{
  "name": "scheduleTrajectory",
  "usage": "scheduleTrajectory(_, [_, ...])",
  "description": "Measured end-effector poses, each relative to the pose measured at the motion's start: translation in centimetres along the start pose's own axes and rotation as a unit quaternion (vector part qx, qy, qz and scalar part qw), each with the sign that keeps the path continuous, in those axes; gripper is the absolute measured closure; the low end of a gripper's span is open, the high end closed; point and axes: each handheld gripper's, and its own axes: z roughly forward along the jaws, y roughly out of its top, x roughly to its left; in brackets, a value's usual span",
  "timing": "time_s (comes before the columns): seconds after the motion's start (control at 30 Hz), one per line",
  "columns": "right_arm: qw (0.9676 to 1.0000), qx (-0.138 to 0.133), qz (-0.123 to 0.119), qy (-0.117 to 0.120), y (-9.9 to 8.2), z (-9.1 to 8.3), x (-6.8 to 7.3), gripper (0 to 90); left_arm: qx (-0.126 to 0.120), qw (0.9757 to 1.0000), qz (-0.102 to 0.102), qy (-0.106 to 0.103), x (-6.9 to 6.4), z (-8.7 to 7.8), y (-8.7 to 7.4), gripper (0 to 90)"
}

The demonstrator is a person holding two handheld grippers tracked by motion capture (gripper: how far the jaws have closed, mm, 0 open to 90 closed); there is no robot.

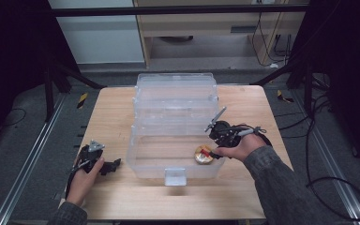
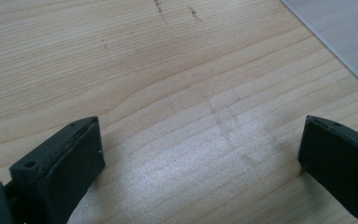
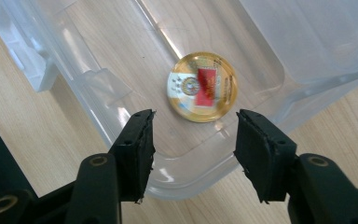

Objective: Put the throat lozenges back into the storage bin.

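Black jaws of the right gripper (image 3: 193, 154) rise up front, spread wide with nothing between them, hovering over the near corner of the clear plastic bin (image 3: 98, 84). Just beyond the jaw tips, down on the bin's floor, sits the round gold disc (image 3: 203, 87) with its red and white label, lying flat and close to the bin's corner wall. From above, the disc (image 1: 203, 154) rests in the bin's front right corner, right under the right gripper (image 1: 212, 152). It looks small, light, stiff and glossy, so likely slippery; I'd judge the rim edges the best hold, jaws closing across its width, since the domed face offers little grip. Over to the bin's left, the left gripper (image 1: 115, 164) rests on the wooden table (image 2: 168, 70), jaws wide apart, holding nothing, well clear of the disc.
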Motion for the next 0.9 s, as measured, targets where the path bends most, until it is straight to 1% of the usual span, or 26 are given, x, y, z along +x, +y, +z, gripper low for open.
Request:
scheduleTrajectory(0.07, [1.0000,-0.004,-0.003,-0.003,0.0,-0.3,-0.1,48.9,-0.001,1.0000,0.000,-0.001,0.0,0.0,0.0,0.0])
scheduleTrajectory(0.17, [1.0000,-0.005,-0.006,-0.006,-0.1,-0.5,-0.1,50.2,0.003,1.0000,0.008,-0.003,0.0,-0.1,0.1,0.2])
scheduleTrajectory(0.23, [0.9999,-0.002,-0.013,-0.008,-0.2,-0.6,-0.1,50.7,0.003,0.9999,0.009,-0.005,0.0,-0.2,0.2,3.2])
scheduleTrajectory(0.3, [0.9998,-0.002,-0.015,-0.009,-0.3,-0.7,-0.2,50.7,0.001,0.9999,0.015,-0.004,0.1,-0.4,0.3,3.6])
scheduleTrajectory(0.37, [0.9997,-0.002,-0.020,-0.013,-0.4,-0.8,-0.3,50.6,-0.005,0.9998,0.017,-0.004,0.2,-0.8,0.5,3.7])
scheduleTrajectory(0.43, [0.9996,-0.002,-0.023,-0.015,-0.5,-1.0,-0.4,49.6,-0.010,0.9995,0.028,-0.003,0.2,-1.4,0.8,3.7])
scheduleTrajectory(0.47, [0.9996,0.000,-0.025,-0.016,-0.5,-1.2,-0.4,48.5,-0.014,0.9994,0.030,-0.004,0.1,-1.8,1.1,3.8])
scheduleTrajectory(0.53, [0.9993,-0.003,-0.031,-0.019,-0.4,-1.5,-0.6,44.9,-0.023,0.9989,0.039,-0.011,-0.2,-2.5,1.7,3.9])
scheduleTrajectory(0.57, [0.9993,-0.006,-0.030,-0.020,-0.3,-1.8,-0.6,43.8,-0.028,0.9983,0.048,-0.016,-0.4,-3.0,2.1,3.9])
scheduleTrajectory(0.63, [0.9992,-0.010,-0.031,-0.022,-0.2,-2.1,-0.8,42.1,-0.040,0.9974,0.055,-0.024,-0.7,-3.7,2.8,3.9])
scheduleTrajectory(0.7, [0.9990,-0.014,-0.035,-0.023,0.0,-2.3,-0.9,39.5,-0.051,0.9954,0.070,-0.041,-1.2,-4.5,3.5,3.8])
scheduleTrajectory(0.8, [0.9979,-0.020,-0.050,-0.034,0.5,-2.5,-1.0,35.6,-0.052,0.9925,0.097,-0.053,-1.9,-5.6,4.3,3.8])
scheduleTrajectory(0.83, [0.9977,-0.022,-0.054,-0.035,0.6,-2.6,-1.1,35.2,-0.052,0.9918,0.101,-0.058,-2.0,-6.0,4.5,3.7])
scheduleTrajectory(0.9, [0.9967,-0.030,-0.064,-0.041,1.0,-2.7,-1.1,33.4,-0.055,0.9896,0.111,-0.074,-2.3,-6.6,5.1,3.8])
